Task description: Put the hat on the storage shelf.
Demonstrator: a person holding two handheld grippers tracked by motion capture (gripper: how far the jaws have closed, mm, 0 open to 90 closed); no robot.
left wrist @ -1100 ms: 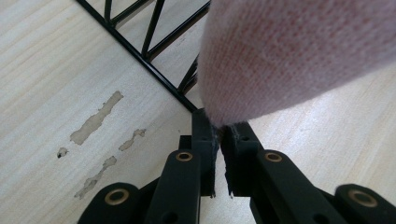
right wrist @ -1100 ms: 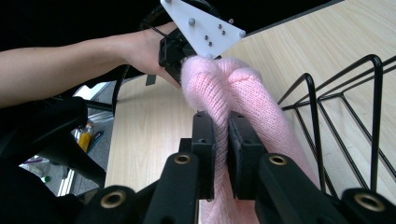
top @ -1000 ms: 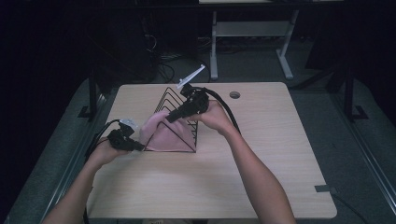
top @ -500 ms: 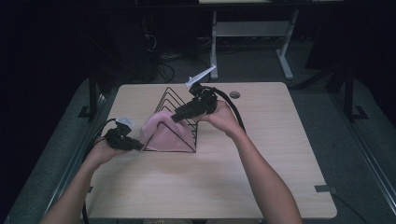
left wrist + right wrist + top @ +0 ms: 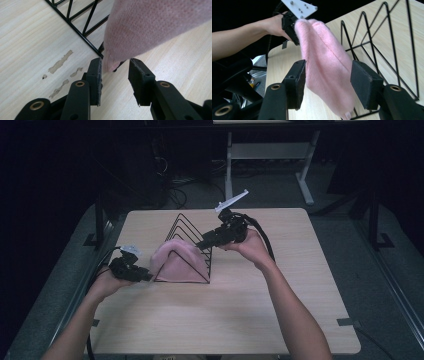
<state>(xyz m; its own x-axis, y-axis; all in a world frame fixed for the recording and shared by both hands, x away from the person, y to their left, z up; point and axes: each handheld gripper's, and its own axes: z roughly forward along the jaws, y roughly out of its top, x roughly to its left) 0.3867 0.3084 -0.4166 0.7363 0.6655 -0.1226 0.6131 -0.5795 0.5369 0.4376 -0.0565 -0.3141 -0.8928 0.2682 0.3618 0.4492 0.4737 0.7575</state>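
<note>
My left tongs [image 5: 148, 276] sit low at the near left corner of the rack [image 5: 192, 231], just above the counter [image 5: 280, 310]. Their jaws have just been opening and now stand partly apart. In the left gripper view the bottom corner of the pink hat [image 5: 150, 27] hangs down between the pads [image 5: 97, 75]; it lies close against the left pad, but the right pad stands clear of it, so nothing is clamped.

My right tongs [image 5: 200, 245] come in from the far right side of the rack, tilted down toward its ridge. Their jaws have also just been opening and stand about half apart. In the right gripper view the hat [image 5: 324, 62] runs down between the pads [image 5: 300, 82]. The cloth passes just beside the left pad, and there is a gap to the right pad, so I have no grip on it.

The hat [image 5: 175, 260] is draped over the near end of the black wire rack, folded across the top ridge with pink cloth hanging down both sloping sides, its lower edge reaching the counter by my left tongs.
</note>
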